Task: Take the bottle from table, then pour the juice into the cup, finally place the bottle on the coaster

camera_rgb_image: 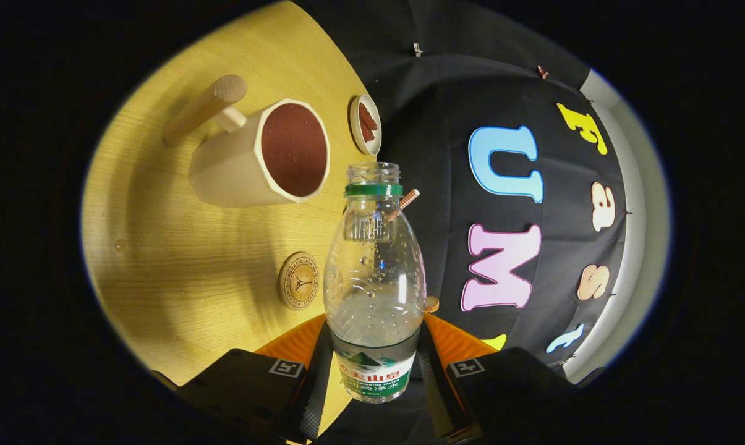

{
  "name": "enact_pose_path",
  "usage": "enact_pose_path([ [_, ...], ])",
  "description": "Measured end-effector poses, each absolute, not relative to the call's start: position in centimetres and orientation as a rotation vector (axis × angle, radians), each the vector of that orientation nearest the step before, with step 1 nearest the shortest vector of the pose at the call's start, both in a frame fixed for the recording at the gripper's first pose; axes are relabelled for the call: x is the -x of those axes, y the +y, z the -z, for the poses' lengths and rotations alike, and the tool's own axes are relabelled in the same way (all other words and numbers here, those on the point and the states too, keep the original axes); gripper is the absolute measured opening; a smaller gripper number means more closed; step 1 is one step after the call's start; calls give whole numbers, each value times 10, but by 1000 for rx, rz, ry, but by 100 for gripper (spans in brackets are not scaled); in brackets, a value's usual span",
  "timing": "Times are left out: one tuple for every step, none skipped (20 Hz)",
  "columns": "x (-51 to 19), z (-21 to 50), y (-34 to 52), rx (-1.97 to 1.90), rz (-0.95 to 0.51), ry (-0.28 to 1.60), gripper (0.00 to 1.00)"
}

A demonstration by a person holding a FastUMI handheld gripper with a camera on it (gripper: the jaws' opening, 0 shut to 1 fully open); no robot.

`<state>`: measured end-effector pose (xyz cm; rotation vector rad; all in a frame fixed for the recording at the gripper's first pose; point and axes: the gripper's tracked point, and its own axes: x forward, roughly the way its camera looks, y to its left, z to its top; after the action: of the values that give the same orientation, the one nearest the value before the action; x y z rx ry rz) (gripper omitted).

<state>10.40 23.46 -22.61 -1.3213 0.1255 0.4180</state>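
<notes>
The pale wood-grain surface [180, 259] stands tipped steeply in the gripper view, so the tongs [374, 361] are rolled well over onto their side. Their two black fingers with orange backing press on either flank of the bottle [374, 278], clenched on its lower body at the label band.

The bottle is clear ribbed plastic, uncapped, with a green ring at its neck. A little clear liquid and droplets cling inside. Its open mouth points away from the fingers, close to the cup's rim but apart from it.

The cup [267, 154] is a cream, faceted mug with a round wooden peg handle, resting on the surface; its inside is filled with dark reddish-brown.

The coaster [298, 280], a round engraved wooden disc, lies on the surface just beside the bottle's body.

Beyond the cup sits a small white dish [365, 123] holding reddish pieces.
</notes>
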Motion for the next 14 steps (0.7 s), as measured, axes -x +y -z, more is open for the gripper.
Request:
enact_pose_path([
  [-105, 227, 236, 1332, -422, 124, 70],
  [-106, 226, 237, 1344, -423, 120, 70],
  [-107, 226, 238, 1357, -423, 116, 70],
  [-106, 224, 238, 1371, -422, 112, 70],
  [-108, 223, 239, 1384, -422, 104, 70],
  [-107, 223, 240, 1397, -423, 98, 70],
  [-110, 222, 241, 1408, -423, 92, 70],
  [-109, 222, 242, 1418, -423, 88, 70],
  [-111, 222, 242, 1428, -422, 86, 70],
  [-111, 223, 241, 1439, -423, 84, 70],
  [-113, 222, 241, 1451, -420, 81, 70],
  [-113, 221, 242, 1460, -420, 76, 70],
  [-114, 220, 242, 1466, -420, 71, 70],
  [-115, 220, 242, 1474, -420, 66, 70],
])
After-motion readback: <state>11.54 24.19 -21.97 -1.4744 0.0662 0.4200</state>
